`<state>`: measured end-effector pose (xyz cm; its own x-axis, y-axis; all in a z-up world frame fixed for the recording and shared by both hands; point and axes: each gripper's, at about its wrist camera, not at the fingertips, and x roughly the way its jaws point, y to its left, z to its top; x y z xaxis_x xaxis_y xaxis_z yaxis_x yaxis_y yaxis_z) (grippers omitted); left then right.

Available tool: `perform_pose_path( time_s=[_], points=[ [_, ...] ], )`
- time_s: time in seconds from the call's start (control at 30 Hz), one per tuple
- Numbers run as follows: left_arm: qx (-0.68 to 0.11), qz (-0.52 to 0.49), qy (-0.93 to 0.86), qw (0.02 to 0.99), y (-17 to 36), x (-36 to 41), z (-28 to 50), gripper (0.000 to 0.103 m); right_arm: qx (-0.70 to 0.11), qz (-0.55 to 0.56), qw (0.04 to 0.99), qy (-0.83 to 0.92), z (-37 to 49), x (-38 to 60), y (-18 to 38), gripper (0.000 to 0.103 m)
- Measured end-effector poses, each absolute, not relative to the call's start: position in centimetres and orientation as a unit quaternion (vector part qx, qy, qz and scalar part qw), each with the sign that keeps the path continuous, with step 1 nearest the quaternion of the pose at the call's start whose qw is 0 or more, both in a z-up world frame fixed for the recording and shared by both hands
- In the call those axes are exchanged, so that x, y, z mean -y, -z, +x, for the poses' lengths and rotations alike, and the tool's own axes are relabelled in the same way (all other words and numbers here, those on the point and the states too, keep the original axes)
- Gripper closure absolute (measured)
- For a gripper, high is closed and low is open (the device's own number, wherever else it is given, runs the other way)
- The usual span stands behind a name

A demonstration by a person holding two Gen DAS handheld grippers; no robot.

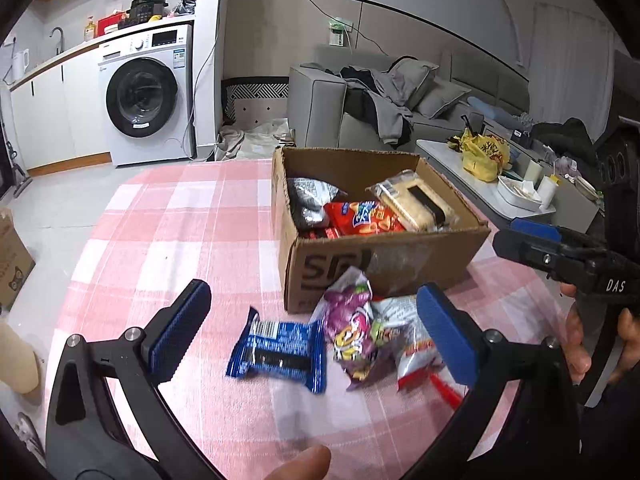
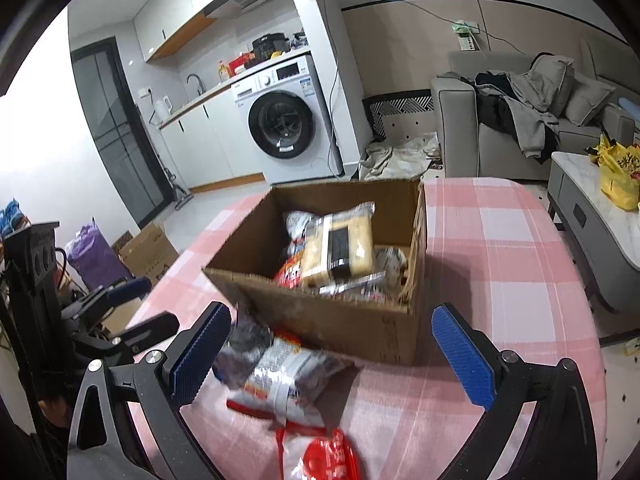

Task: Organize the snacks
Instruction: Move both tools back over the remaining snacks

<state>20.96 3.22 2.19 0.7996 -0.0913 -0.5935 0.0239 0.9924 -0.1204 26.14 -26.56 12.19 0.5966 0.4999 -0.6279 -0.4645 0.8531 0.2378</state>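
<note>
An open cardboard box (image 1: pixel 320 264) (image 2: pixel 360 324) stands on the pink checked table and holds several snack packs, with a yellow cracker pack (image 1: pixel 416 200) (image 2: pixel 340 244) on top. In front of it lie a blue packet (image 1: pixel 280 350), a purple packet (image 1: pixel 354 328) and a white-and-red packet (image 1: pixel 412 340) (image 2: pixel 288 376). My left gripper (image 1: pixel 316 328) is open above the blue and purple packets, holding nothing. My right gripper (image 2: pixel 332 356) is open over the white-and-red packet; it also shows in the left wrist view (image 1: pixel 532 240), at the box's right.
The pink checked tablecloth (image 1: pixel 180 220) (image 2: pixel 500 240) covers the table. A coffee table with a yellow bag (image 1: pixel 484 152) stands to the right, a grey sofa (image 1: pixel 400 100) behind, and a washing machine (image 1: pixel 148 96) at the back left. Cardboard boxes (image 2: pixel 148 252) sit on the floor.
</note>
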Motion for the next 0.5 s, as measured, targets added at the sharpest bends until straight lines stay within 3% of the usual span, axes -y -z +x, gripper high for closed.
perform_pose_path(
  time_s=[0.5],
  points=[
    [-0.330,-0.049,0.028,0.942,-0.4,-3.6,17.6,0.001,-0.395,-0.033,0.880,-0.260,22.8,26.7,-9.8,0.000]
  ],
)
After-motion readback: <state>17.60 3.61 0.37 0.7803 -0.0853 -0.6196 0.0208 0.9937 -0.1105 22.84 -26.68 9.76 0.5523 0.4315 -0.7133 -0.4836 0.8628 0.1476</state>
